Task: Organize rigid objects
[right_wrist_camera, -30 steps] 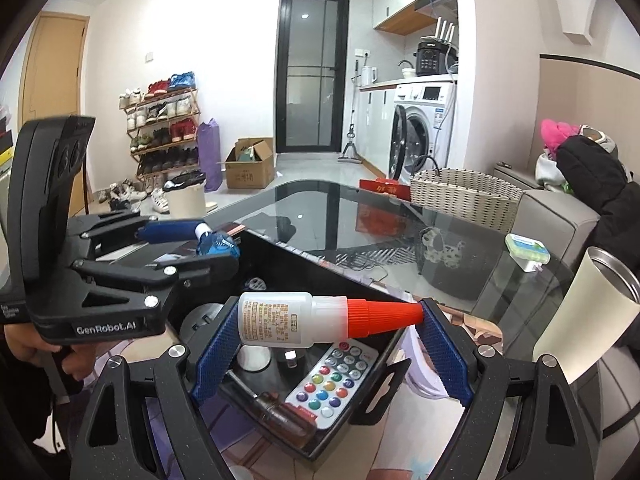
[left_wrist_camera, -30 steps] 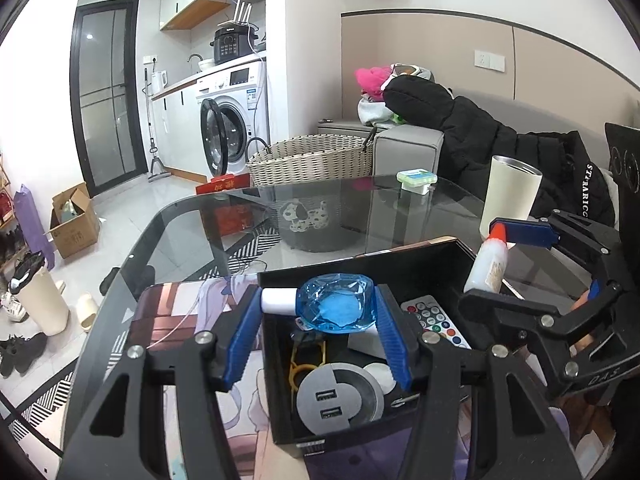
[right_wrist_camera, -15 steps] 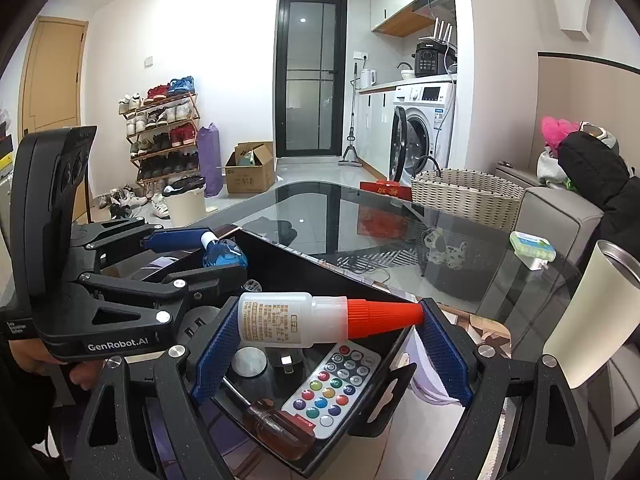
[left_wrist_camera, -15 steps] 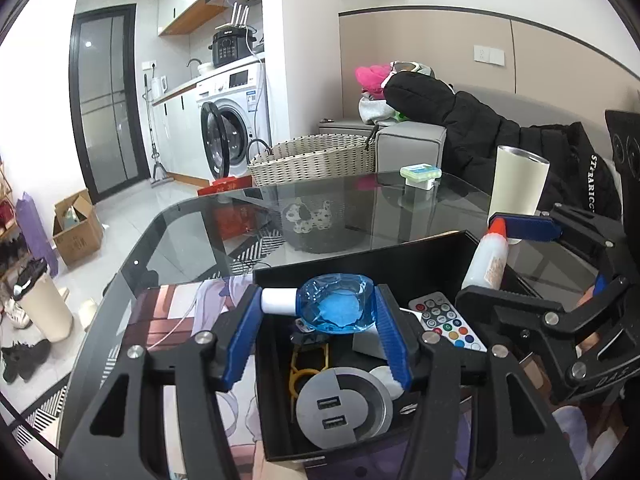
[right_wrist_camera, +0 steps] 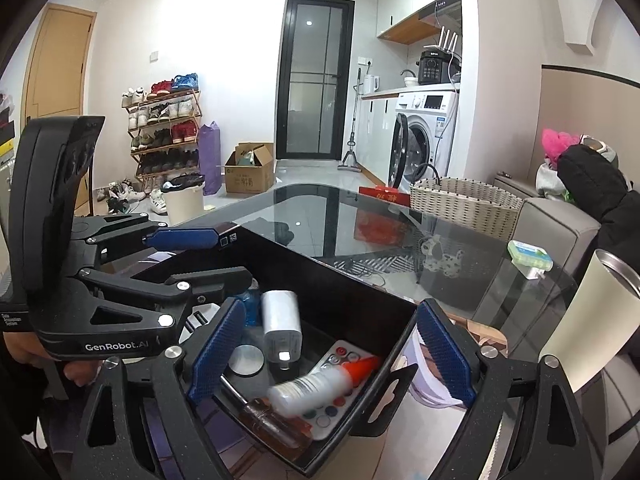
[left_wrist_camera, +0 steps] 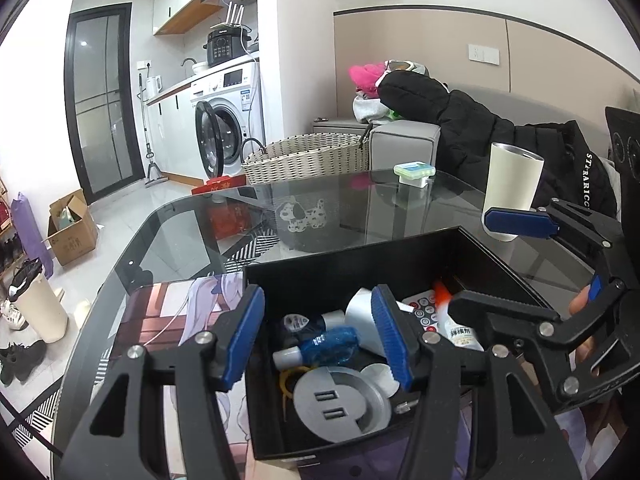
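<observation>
A black open box [left_wrist_camera: 352, 248] [right_wrist_camera: 320, 264] stands on the glass table. My left gripper [left_wrist_camera: 318, 308] [right_wrist_camera: 208, 258] hovers over its left half, open with nothing between the pads. Below it the blue bottle [left_wrist_camera: 326, 346] [right_wrist_camera: 250, 304] lies inside the box. My right gripper [right_wrist_camera: 332, 312] [left_wrist_camera: 500, 264] hangs over the right half, its jaws opening and empty. The white glue bottle with a red cap [right_wrist_camera: 316, 386] [left_wrist_camera: 456, 328] shows blurred on the remote control [right_wrist_camera: 344, 354] in the box. A white charger [right_wrist_camera: 280, 326], a grey USB disc [left_wrist_camera: 340, 402] and a screwdriver [right_wrist_camera: 276, 424] also lie in there.
A cream tumbler [left_wrist_camera: 512, 184] [right_wrist_camera: 588, 328] stands right of the box, close to my right gripper. A small green-and-white case [left_wrist_camera: 414, 170] sits farther back on the glass. A printed mat [left_wrist_camera: 168, 312] lies under the box. A wicker basket [left_wrist_camera: 304, 160] and a sofa stand beyond the table.
The blue bottle has left my left gripper and lies in the box. The glue bottle has dropped out of my right gripper into the box, and the right jaws stand wider.
</observation>
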